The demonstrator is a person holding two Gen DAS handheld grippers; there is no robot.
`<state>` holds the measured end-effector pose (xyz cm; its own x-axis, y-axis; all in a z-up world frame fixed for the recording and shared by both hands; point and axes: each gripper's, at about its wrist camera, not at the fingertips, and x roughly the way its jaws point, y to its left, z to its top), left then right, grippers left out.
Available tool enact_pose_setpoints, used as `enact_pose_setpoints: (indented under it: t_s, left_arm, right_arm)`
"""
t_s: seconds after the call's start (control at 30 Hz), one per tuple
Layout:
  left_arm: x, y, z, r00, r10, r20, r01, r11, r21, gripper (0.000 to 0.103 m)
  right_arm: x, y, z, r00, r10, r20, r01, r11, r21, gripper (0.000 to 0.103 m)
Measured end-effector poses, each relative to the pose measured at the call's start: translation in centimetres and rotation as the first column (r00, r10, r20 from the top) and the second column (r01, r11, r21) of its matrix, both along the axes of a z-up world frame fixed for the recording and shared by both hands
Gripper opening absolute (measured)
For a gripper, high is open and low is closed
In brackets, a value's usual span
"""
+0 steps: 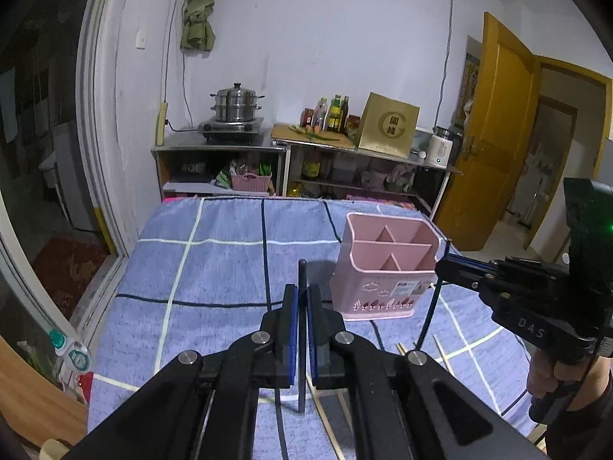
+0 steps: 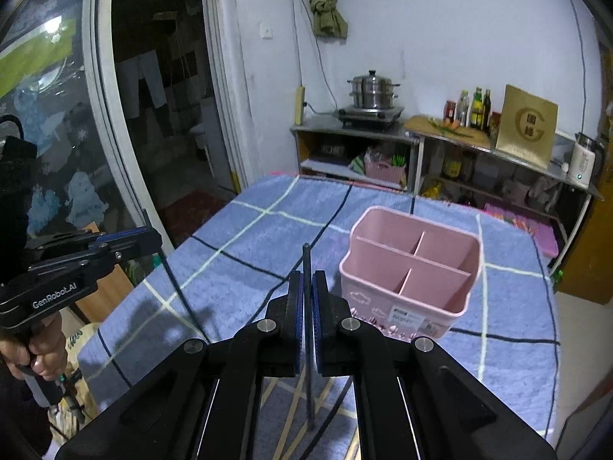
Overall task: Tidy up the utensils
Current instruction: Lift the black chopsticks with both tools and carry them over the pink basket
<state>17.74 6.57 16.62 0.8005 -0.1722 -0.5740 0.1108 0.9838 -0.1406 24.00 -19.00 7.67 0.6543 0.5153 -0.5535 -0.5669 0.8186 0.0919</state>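
Note:
A pink utensil holder (image 1: 383, 260) with several empty compartments stands on the blue checked cloth; it also shows in the right wrist view (image 2: 410, 272). My left gripper (image 1: 302, 295) is shut on a black chopstick (image 1: 302, 329), held upright just left of the holder. My right gripper (image 2: 307, 287) is shut on another black chopstick (image 2: 307, 329), also left of the holder. The right gripper shows in the left wrist view (image 1: 446, 264) beside the holder's right rim, its chopstick (image 1: 429, 314) hanging down. The left gripper shows in the right wrist view (image 2: 149, 235) at far left.
Several wooden chopsticks (image 1: 440, 352) lie on the cloth (image 1: 214, 268) near the front edge, also in the right wrist view (image 2: 291, 414). Behind the table stands a metal shelf (image 1: 222, 145) with a steamer pot and bottles. A glass door is at left, a yellow door at right.

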Motion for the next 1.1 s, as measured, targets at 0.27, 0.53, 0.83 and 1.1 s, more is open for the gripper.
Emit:
enact_pose_setpoints:
  t_s: [0.27,0.53,0.83,1.1]
  left_arm:
    - [0.4,-0.7,1.5,1.000,-0.017,0.016,0.018,1.000,-0.005,0.004]
    - [2.2,-1.7,3.1,0.999,-0.047,0.016,0.047,0.999,-0.006,0.004]
    - [5.3,-3.1,7.7,0.995,-0.079,0.064,0.082,0.996,-0.047,0.004]
    - [8.7,-4.5,11.6,0.989,-0.089,0.118,0.097,0.993,-0.066,0.004]
  right_arm:
    - [-0.6,-0.8,1.5,0.999,-0.028,0.036,0.028,1.000,0.013,0.004]
    - [-0.4,-1.8,2.5,0.997,-0.051,0.054,0.050,0.999,0.018,0.004]
    - [1.3,-4.0,5.5,0.992,-0.096,0.084,0.090,0.993,0.072,0.004]
    - [3.1,-5.7,9.1,0.982,-0.137,0.133,0.117,0.982,0.147,0.004]
